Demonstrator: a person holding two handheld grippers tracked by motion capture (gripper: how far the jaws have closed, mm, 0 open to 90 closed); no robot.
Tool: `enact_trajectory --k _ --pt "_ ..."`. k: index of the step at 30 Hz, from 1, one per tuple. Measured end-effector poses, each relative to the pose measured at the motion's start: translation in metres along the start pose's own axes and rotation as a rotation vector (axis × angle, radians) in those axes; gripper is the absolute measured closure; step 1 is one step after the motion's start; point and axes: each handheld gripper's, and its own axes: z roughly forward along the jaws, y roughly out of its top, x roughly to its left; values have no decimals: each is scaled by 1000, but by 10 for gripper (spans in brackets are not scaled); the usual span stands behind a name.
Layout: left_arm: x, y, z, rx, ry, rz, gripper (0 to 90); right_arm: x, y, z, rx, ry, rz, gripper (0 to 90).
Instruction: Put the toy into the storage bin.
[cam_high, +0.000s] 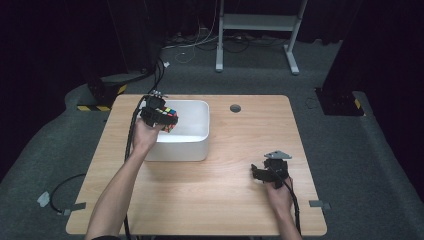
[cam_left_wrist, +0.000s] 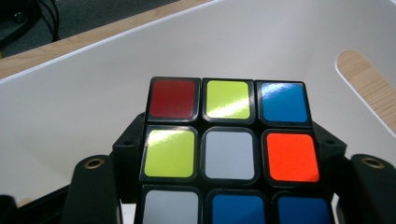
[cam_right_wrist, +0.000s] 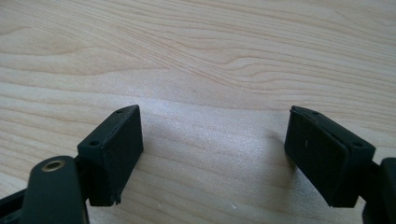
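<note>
Table (cam_high: 210, 200): pale wood, bare around the right hand's gripper.
Bin (cam_high: 192, 147): white plastic tub on the left half of the table, toward the far side; its inner wall (cam_left_wrist: 93, 107) stands close behind the cube, and a handle cut-out (cam_left_wrist: 369, 88) opens in its side.
Puzzle cube (cam_high: 168, 117): held above the near left part of the bin, over its opening, not resting on anything.
Cube handling: judged light and rigid, with glossy stickers that may slip; the layers can twist, so flat pads on two opposite faces look safest.
Left gripper (cam_high: 160, 116): jaws closed on the puzzle cube (cam_left_wrist: 229, 154), pressing its two sides.
Right gripper (cam_high: 267, 172): on the near right of the table, jaws spread with nothing between them; the pads (cam_right_wrist: 114, 149) hover just over bare wood.
High view: gives the layout of bin, cube and both hands.
Left gripper view: gives the sticker colours, red, yellow, blue, white and orange.
</note>
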Motion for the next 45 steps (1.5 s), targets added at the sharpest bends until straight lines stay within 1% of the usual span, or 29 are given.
enact_trajectory --k 5,9,11,14,20,22,24,28,34,36,40,45 --pt "-2 -3 -6 -13 -5 3 339 0 0 0 0 0 1 193" --pt "-1 -7 -7 -12 -8 -3 339 0 0 0 0 0 1 193" --pt "0 -11 -8 -12 -3 -13 339 0 0 0 0 0 1 193" --pt "0 -15 -11 -16 -1 -7 339 0 0 0 0 0 0 193" --pt "3 -24 -17 -27 -6 -13 339 0 0 0 0 0 0 193" --pt "3 -25 -18 -27 -2 -12 339 0 0 0 0 0 0 193" --pt "4 -28 -21 -30 -5 -1 339 0 0 0 0 0 -1 193" --pt "4 -32 -24 -46 -9 -2 339 0 0 0 0 0 1 193" --pt "5 -37 -27 -45 -8 -2 339 0 0 0 0 0 0 193" --pt "4 -41 -30 -47 4 18 339 0 0 0 0 0 0 193" --pt "5 -44 -35 -63 -2 15 339 0 0 0 0 0 -2 193" --pt "9 -48 -38 -63 -1 12 339 0 0 0 -1 1 -3 193"
